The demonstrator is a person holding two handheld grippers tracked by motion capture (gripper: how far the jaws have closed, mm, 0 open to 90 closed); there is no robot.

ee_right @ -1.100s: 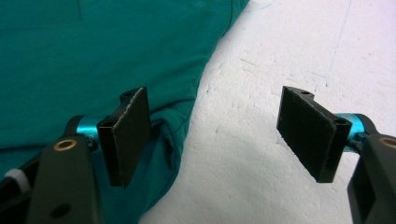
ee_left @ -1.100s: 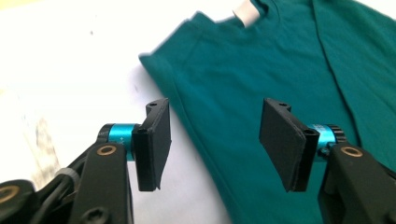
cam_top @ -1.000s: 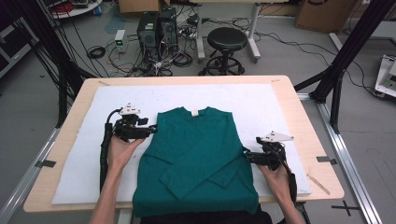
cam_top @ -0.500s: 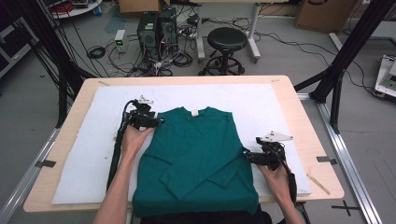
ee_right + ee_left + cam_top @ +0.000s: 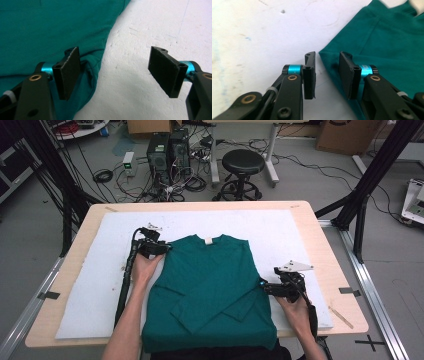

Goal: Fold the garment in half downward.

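A dark green long-sleeved shirt (image 5: 210, 280) lies flat on the white foam sheet (image 5: 300, 235), collar at the far side, both sleeves folded across its body. My left gripper (image 5: 167, 247) is at the shirt's left shoulder. In the left gripper view it (image 5: 327, 56) is open, and the shoulder corner of the shirt (image 5: 387, 40) reaches into the gap between the jaws. My right gripper (image 5: 262, 285) is at the shirt's right edge. In the right gripper view it (image 5: 115, 50) stands wide open, one jaw over the shirt's (image 5: 50, 25) folded edge and the other over bare foam.
The foam sheet covers most of the wooden table (image 5: 330, 255). A strip of tape (image 5: 340, 315) lies near the table's right front corner. Beyond the far edge stand a black stool (image 5: 243, 162), computer towers (image 5: 165, 147) and cables on the floor. Black frame legs (image 5: 365, 195) rise at the right.
My left gripper has moved away from the person and to the right, along the shirt's left side up to the shoulder. The right gripper has stayed in place.
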